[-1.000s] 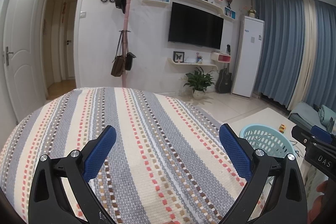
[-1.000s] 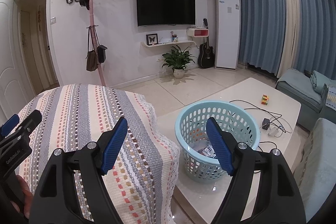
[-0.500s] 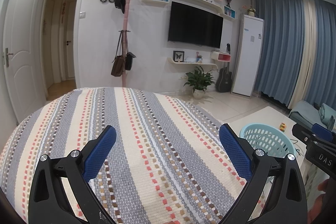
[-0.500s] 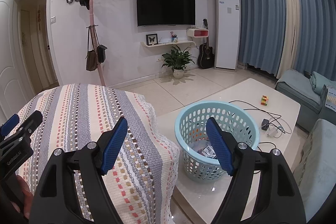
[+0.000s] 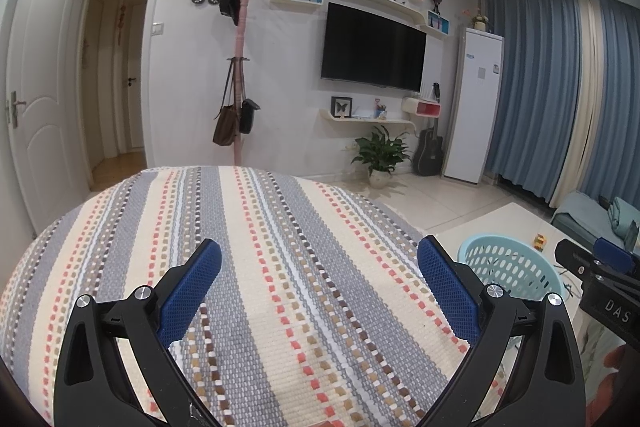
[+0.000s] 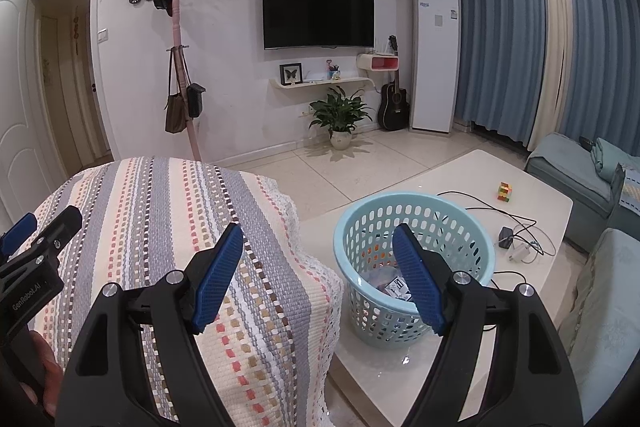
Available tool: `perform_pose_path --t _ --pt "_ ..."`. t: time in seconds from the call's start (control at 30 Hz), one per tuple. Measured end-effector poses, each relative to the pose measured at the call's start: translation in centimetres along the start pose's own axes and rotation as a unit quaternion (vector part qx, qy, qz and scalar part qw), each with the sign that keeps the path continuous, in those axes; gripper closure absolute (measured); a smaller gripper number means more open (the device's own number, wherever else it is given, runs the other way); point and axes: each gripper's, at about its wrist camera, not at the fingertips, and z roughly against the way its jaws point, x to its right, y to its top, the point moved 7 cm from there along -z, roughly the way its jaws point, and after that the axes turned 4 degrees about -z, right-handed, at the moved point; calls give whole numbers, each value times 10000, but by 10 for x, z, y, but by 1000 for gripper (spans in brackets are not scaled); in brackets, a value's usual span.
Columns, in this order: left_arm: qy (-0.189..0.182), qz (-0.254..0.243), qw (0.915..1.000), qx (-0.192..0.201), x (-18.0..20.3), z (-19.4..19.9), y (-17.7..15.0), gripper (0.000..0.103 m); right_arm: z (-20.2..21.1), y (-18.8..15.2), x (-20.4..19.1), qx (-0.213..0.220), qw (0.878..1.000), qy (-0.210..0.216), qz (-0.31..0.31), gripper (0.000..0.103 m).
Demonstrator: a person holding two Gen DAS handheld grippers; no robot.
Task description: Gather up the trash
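Note:
A light blue plastic basket (image 6: 416,227) stands on the white coffee table (image 6: 532,203), with wrappers and paper trash (image 6: 394,283) in its bottom. It also shows at the right in the left wrist view (image 5: 508,267). My right gripper (image 6: 318,247) is open and empty, held above the gap between the striped cover and the basket. My left gripper (image 5: 318,263) is open and empty over the striped cover (image 5: 256,267). No loose trash shows on the cover.
The striped woven cover (image 6: 168,219) drapes a rounded seat at left. On the table lie a small colourful cube (image 6: 505,191), a black charger and cables (image 6: 516,239). A grey sofa (image 6: 568,167) stands at right. A plant (image 6: 340,115), guitar and coat stand line the far wall.

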Motion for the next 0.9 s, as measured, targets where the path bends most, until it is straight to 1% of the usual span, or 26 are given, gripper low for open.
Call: perform_pose_path --t 0.57,0.9 --pt "2 -48 10000 17 -7 -1 0 8 -5 -1 0 -26 10000 -8 53 30" --pt "66 -86 9999 14 -5 -1 2 8 -4 -3 -3 -18 10000 20 91 30"
